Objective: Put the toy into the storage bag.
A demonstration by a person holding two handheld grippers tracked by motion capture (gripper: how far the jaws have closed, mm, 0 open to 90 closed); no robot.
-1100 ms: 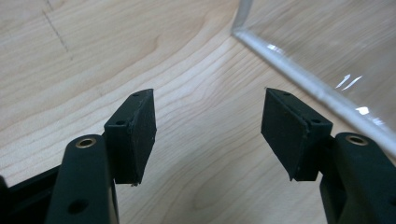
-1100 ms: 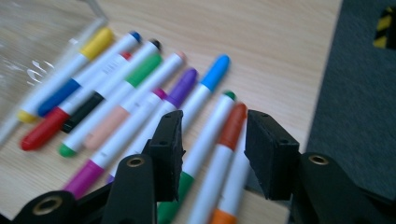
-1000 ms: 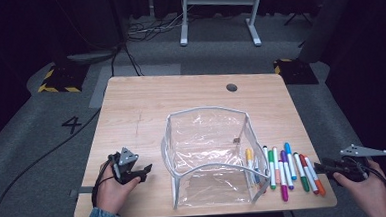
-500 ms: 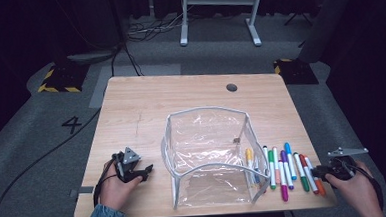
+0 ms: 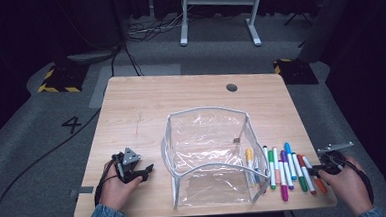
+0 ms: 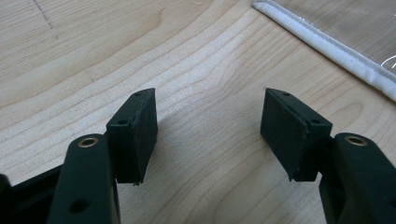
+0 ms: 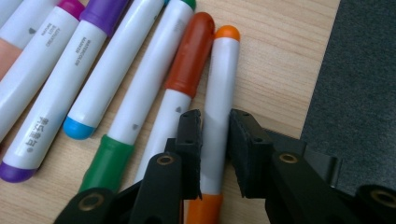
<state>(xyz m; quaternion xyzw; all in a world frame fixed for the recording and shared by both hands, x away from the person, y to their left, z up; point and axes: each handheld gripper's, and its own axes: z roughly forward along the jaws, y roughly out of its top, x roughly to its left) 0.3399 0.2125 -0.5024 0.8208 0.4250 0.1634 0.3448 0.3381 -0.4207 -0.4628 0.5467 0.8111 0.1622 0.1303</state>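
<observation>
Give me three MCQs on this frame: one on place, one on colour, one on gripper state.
1. Where do the markers lie?
A. Inside the clear pouch
B. On the table right of the clear pouch
C. On the floor

2. What colour are the ends of the marker between the right gripper's jaws?
A. Orange
B. Blue
C. Black

3. How do the left gripper's jaws stand?
A. Clamped on a marker
B. Shut, nothing between
C. Apart, bare wood between

Answers:
1. B: the high view shows them in a row beside the pouch, near the table edge.
2. A: the right gripper straddles the orange marker, its jaws having just been closing.
3. C: the left gripper shows only wood grain between its pads.
</observation>
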